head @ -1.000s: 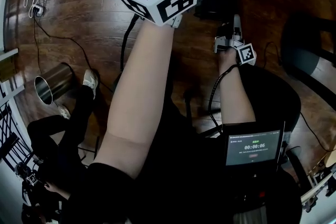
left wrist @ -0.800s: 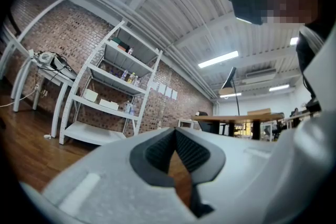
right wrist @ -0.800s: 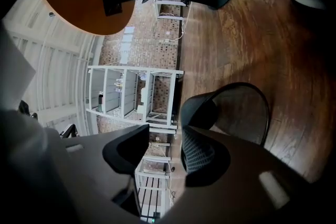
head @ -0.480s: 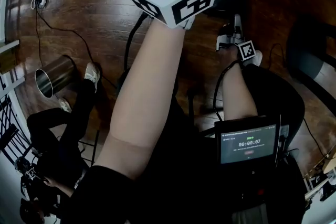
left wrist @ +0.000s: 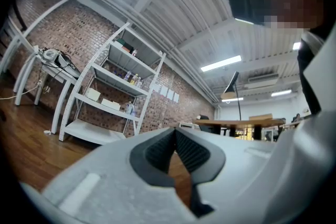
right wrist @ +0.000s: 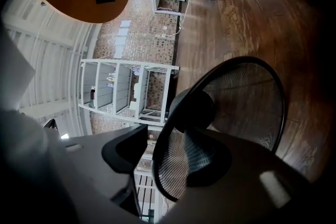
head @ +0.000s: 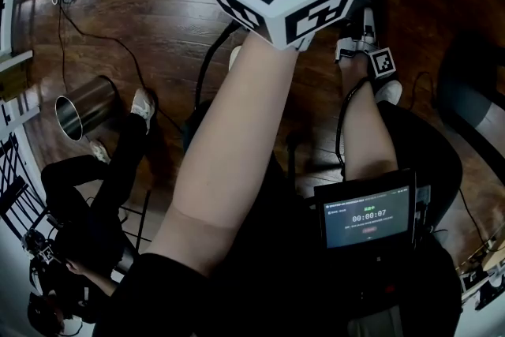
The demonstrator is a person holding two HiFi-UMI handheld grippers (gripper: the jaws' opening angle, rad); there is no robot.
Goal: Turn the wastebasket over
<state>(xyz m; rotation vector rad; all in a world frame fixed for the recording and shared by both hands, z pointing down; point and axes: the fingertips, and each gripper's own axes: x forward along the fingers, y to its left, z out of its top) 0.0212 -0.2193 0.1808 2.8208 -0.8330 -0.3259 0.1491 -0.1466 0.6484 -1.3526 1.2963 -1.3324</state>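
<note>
Right gripper view: wastebasket (right wrist: 247, 102) partly behind gripper (right wrist: 176, 140)

Black round wire-mesh wastebasket (right wrist: 247, 97): fine grid pattern. Dark brown wooden plank floor (head: 158, 4). Silver cylindrical metal can (head: 93, 108).

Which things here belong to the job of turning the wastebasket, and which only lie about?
Job: mesh wastebasket; right gripper, whose jaws have just been opening, rim between them.
Lying about: metal can; timer screen; white shelves; left gripper, shut.
</note>
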